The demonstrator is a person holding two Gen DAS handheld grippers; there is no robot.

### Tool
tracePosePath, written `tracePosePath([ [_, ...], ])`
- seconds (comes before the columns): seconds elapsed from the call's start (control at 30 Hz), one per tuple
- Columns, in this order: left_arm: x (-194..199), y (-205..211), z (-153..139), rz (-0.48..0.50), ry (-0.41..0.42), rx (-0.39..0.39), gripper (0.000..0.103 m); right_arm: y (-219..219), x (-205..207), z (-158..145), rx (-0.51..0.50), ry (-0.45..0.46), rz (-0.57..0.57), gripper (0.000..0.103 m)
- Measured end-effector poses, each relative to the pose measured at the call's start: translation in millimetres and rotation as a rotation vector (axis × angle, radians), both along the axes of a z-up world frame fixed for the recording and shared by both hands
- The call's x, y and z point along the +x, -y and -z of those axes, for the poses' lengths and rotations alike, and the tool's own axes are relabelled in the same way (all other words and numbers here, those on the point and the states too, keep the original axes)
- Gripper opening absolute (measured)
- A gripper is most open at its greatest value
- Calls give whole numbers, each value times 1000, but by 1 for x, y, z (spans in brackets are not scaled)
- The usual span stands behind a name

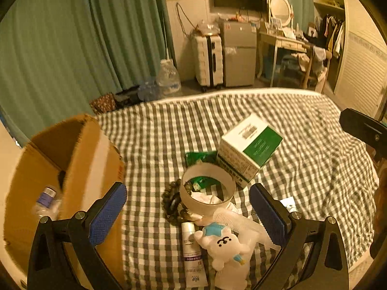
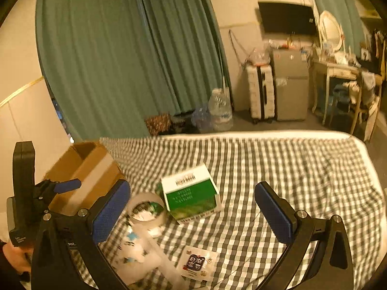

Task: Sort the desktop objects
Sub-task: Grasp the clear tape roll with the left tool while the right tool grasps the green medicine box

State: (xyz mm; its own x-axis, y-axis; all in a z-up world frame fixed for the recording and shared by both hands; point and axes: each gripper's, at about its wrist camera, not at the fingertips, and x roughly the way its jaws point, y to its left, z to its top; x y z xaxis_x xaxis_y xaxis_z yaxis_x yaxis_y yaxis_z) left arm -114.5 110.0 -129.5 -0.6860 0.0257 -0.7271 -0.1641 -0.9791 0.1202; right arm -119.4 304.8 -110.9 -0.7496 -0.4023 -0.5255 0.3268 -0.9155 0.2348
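Clutter sits bunched on the checked bed cover (image 1: 302,149), and the cardboard box (image 1: 72,169) at its left edge looks like the place it is meant to go; a small bottle (image 1: 46,197) already lies inside. Take that box as the landmark. Just right of it lies the tape roll (image 1: 208,188), with a string of dark beads (image 1: 170,201) touching the roll's box-side edge. On the roll's far side, away from the box, stands the green-and-white carton (image 1: 249,149). Nearer the camera than the roll lie a white tube (image 1: 192,249), a plush bear (image 1: 225,244) and a pale comb (image 1: 232,220), overlapping one another.

Both pairs of tongs are released and grasping nothing. The left tongs (image 1: 191,215) hang above the pile, tilted down, with the roll and the plush bear between the blue pads (image 1: 108,215). The right tongs (image 2: 193,210) hover further from the box, facing the carton, a sticker sheet (image 2: 197,263) lying below them.

Judged from this, the next pick should be a single thing. The roll's rim would crush little and gives two parallel walls, so it suits the left tongs; descend straight, clear of the beads and comb, lest they drag along. The plush bear would squash, so grip its body, not a limb.
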Motion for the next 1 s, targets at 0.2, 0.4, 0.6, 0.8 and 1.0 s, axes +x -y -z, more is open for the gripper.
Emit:
tracePosePath([
  [0.2,-18,-9,30,38,45,-25,103,11,-29,25,37,34,-71,102],
  [0.4,-32,-16,58,71,74,-54,103,33,-49,49,126,54,-132,102],
  [0.6,-48,-8,76,51,104,-19,103,48,-60,73,138,90,-194,102],
  [0.8,-53,-8,84,72,113,-16,96,70,-66,83,195,88,-226,102],
  [1.0,-53,-4,96,82,151,18,85,73,-75,90,223,107,-163,102],
])
